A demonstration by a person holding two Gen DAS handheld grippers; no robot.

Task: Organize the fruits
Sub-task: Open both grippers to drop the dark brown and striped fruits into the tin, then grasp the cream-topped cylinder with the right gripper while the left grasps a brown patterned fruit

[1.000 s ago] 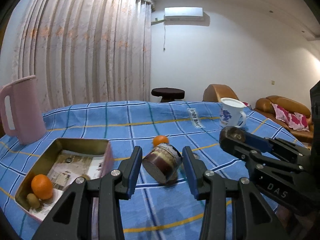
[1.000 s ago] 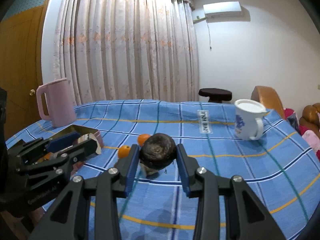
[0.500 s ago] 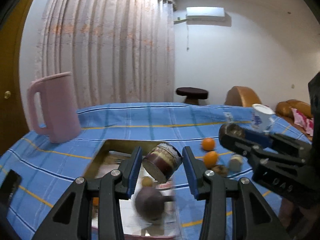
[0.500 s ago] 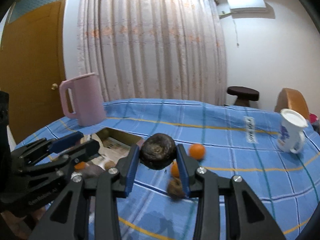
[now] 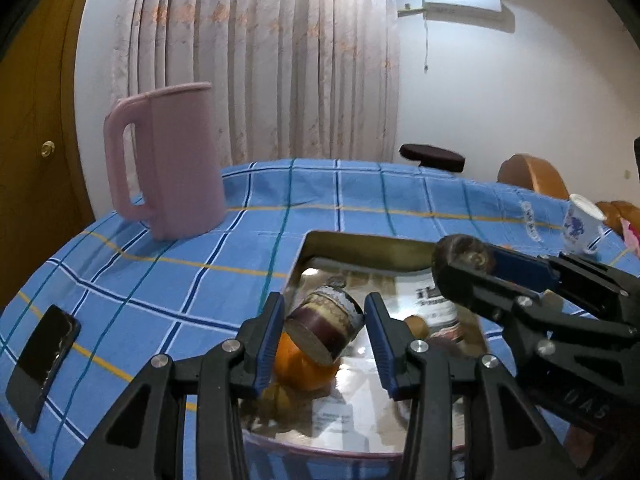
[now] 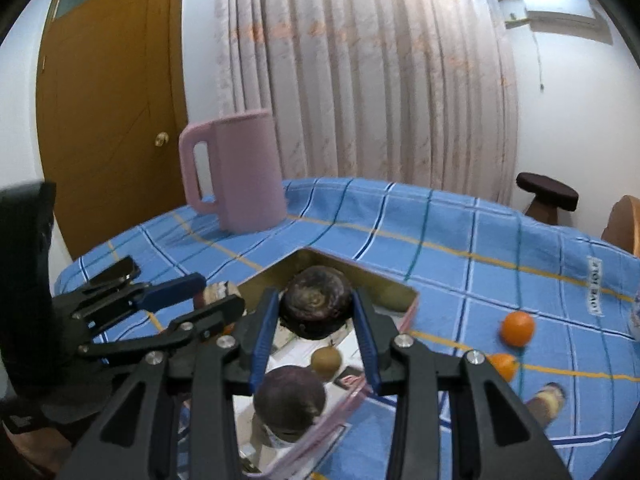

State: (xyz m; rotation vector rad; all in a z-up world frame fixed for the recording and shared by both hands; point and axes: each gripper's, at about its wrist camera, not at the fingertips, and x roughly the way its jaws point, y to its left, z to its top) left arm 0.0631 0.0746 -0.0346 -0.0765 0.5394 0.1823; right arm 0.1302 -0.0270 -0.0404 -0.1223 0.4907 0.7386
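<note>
Blue-padded jaws of two handheld grippers hang over a gold metal tray (image 6: 394, 285) on a table with a blue checked cloth (image 5: 168, 280). Left gripper (image 5: 325, 330), narrowly parted, clamps one tilted brown-and-cream cut fruit piece (image 5: 326, 322). Right gripper (image 6: 316, 316), equally narrow, clamps one dark round fruit (image 6: 316, 307). Inside the tray, nearest first: one dark purple round fruit (image 6: 290, 398), one orange (image 5: 298, 368), one small brown fruit (image 6: 326, 360). Right of the tray, on the cloth: two oranges (image 6: 518, 328) and one blurred brownish piece (image 6: 546, 402). One black phone (image 5: 42, 364) lies by the left edge. One pink jug (image 5: 172, 164) stands at the far edge.
</note>
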